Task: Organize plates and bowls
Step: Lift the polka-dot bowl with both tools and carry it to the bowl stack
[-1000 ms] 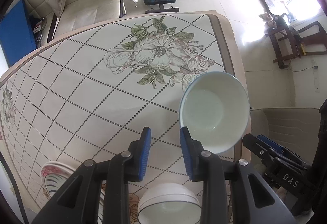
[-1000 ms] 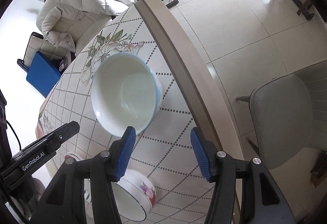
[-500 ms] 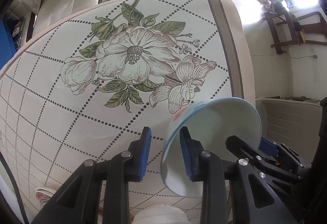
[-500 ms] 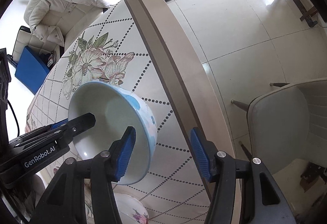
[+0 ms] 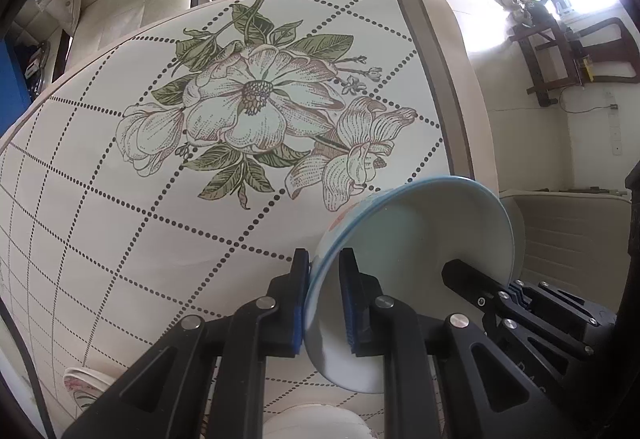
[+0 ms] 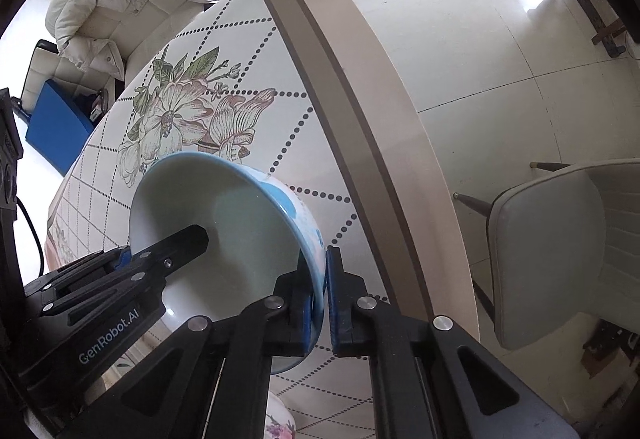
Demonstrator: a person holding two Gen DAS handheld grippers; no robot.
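Big pale bowl (image 5: 416, 239) with blue rim, tipped on its side above the counter (image 5: 120, 219), near the counter's 3 o'clock edge in the left view. Left gripper (image 5: 325, 301) clamped on the rim at 7 o'clock, jaws just closed, one pad outside, one inside. Right gripper (image 6: 318, 301) pinching the opposite wall, jaws just closed too, blue-patterned outside (image 6: 292, 203) against the outer pad. At 6 o'clock of the left view, a white bowl (image 5: 316, 421); at 8 o'clock, stacked flowered plates (image 5: 86, 387). Printed flower (image 5: 256, 107) at 11 o'clock. Padded chair (image 6: 560, 251) at 3 o'clock in the right view, on the tiled floor (image 6: 460, 19).
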